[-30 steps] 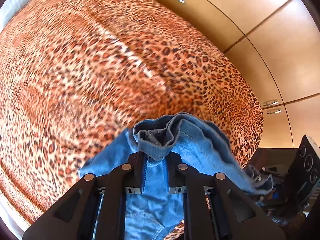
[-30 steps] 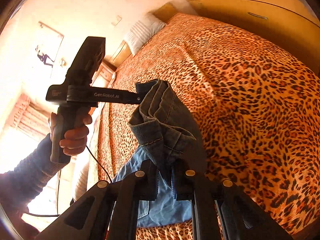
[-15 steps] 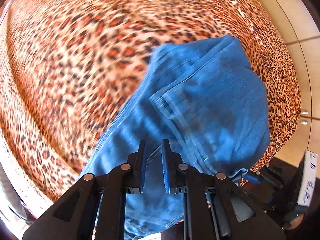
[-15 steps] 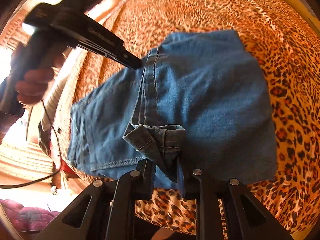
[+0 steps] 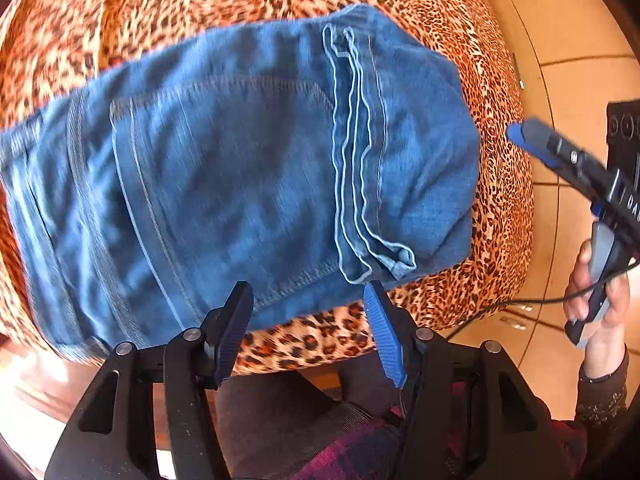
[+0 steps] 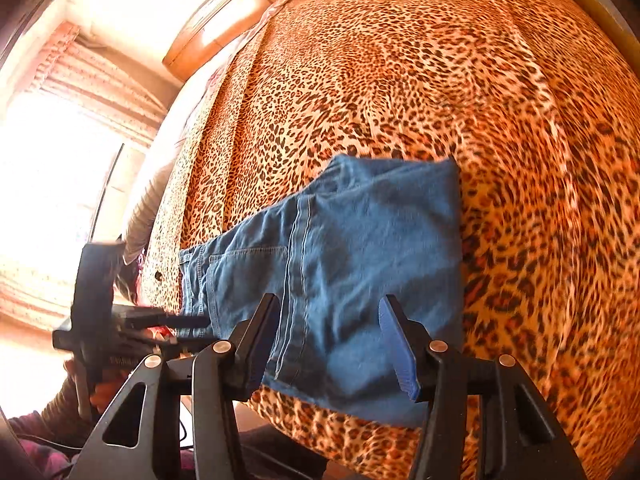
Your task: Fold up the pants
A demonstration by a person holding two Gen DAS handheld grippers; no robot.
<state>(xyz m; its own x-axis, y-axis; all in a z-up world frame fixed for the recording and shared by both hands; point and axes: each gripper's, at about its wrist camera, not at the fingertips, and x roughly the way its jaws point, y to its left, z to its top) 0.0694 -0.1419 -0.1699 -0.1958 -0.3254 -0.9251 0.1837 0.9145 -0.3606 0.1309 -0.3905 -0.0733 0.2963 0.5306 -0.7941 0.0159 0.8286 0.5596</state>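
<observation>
The blue denim pants [image 5: 240,168] lie folded flat on the leopard-print bed [image 5: 496,160], near its front edge. The leg hems lie across the seat by the back pocket. They also show in the right wrist view [image 6: 360,272]. My left gripper [image 5: 308,328] is open and empty, hanging just off the bed's front edge below the pants. My right gripper [image 6: 332,340] is open and empty above the near edge of the folded pants. The right gripper also shows at the right of the left wrist view [image 5: 560,152], held clear of the bed.
The leopard-print cover [image 6: 400,80] stretches far beyond the pants. A wooden headboard [image 6: 228,20] and a bright curtained window [image 6: 60,160] lie at the far left. Tan wardrobe doors [image 5: 580,40] stand to the right of the bed. The person's legs [image 5: 320,440] are below the grippers.
Both grippers have let go of the denim and opened. They have pulled back toward the bed's front edge. The pants, lifted a second ago, now lie folded flat.
</observation>
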